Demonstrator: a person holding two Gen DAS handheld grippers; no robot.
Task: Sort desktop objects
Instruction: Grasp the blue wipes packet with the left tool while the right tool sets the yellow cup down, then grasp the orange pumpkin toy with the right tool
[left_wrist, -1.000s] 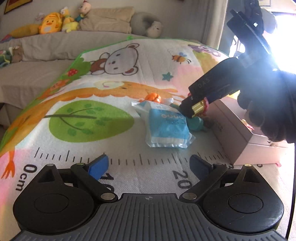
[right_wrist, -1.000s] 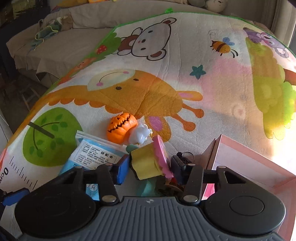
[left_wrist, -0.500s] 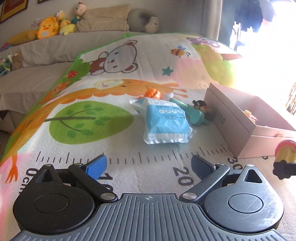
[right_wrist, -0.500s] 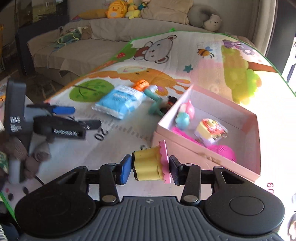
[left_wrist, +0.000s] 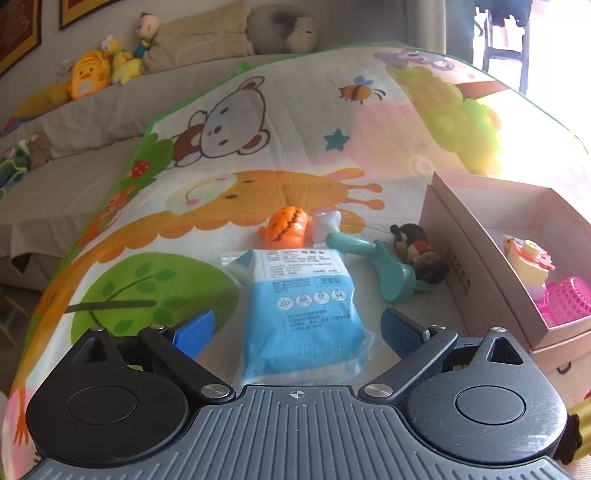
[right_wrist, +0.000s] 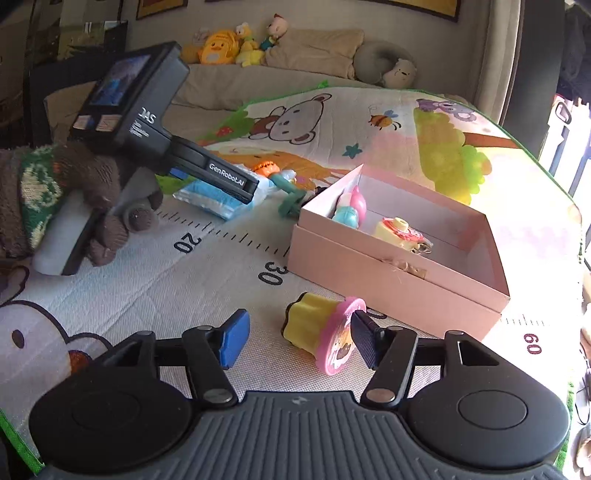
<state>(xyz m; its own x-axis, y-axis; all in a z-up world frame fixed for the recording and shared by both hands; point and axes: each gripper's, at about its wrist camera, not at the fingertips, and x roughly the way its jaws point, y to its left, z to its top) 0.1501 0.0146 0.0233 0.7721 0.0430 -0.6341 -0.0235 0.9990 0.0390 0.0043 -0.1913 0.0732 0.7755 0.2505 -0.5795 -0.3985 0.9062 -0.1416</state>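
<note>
A yellow and pink toy cup (right_wrist: 323, 334) lies on its side on the play mat, in front of the pink box (right_wrist: 391, 275). My right gripper (right_wrist: 299, 341) is open around it, its right finger close to the pink rim. My left gripper (left_wrist: 297, 332) is open, its fingers either side of the near end of a blue mask packet (left_wrist: 301, 299). Beyond the packet lie an orange pumpkin toy (left_wrist: 286, 227), a small white toy (left_wrist: 327, 223), a teal handled toy (left_wrist: 384, 264) and a dark mouse figure (left_wrist: 419, 251). The box holds several toys (right_wrist: 400, 229).
The colourful play mat (left_wrist: 295, 122) with a ruler print covers the surface. A beige sofa with plush toys (left_wrist: 96, 72) and pillows runs along the back. The left gripper's body and gloved hand (right_wrist: 92, 184) sit at the left of the right wrist view.
My right gripper carried the yellow and pink cup away from the toy pile, lowered it in front of the box and opened. My left gripper moved forward over the blue packet.
</note>
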